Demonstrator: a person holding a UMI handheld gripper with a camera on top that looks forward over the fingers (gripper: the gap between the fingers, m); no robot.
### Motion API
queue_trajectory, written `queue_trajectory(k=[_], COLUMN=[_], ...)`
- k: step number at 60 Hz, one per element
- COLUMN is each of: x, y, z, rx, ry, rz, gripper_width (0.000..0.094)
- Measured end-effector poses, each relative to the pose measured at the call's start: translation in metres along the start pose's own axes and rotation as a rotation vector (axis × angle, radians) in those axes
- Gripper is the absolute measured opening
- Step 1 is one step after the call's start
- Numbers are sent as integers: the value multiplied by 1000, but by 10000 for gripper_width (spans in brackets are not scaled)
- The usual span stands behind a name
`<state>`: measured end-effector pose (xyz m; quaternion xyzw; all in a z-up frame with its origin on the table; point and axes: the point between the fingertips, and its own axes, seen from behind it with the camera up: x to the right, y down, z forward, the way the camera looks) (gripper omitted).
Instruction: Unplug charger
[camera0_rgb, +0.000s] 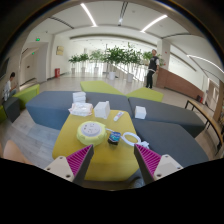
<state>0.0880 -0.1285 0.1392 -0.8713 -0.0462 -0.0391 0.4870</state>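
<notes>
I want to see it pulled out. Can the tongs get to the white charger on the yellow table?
Probably yes. The tongs are open, and the white charger lies just ahead on the yellow table with nothing between.

Single gripper-mounted wide-angle view, looking forward and slightly down over a yellow table (100, 150), lobby receding beyond

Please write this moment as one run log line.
stage: approach | gripper: open, empty, above yellow table | white charger: ahead of fingers, untouched | blue cup: beside it
</notes>
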Motion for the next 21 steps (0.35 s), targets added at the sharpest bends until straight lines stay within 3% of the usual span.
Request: queue_trajectory(k=[21], x=[8], y=[15], z=[-5], rx=[27], ry=[-31], rz=[72], gripper_width=[849])
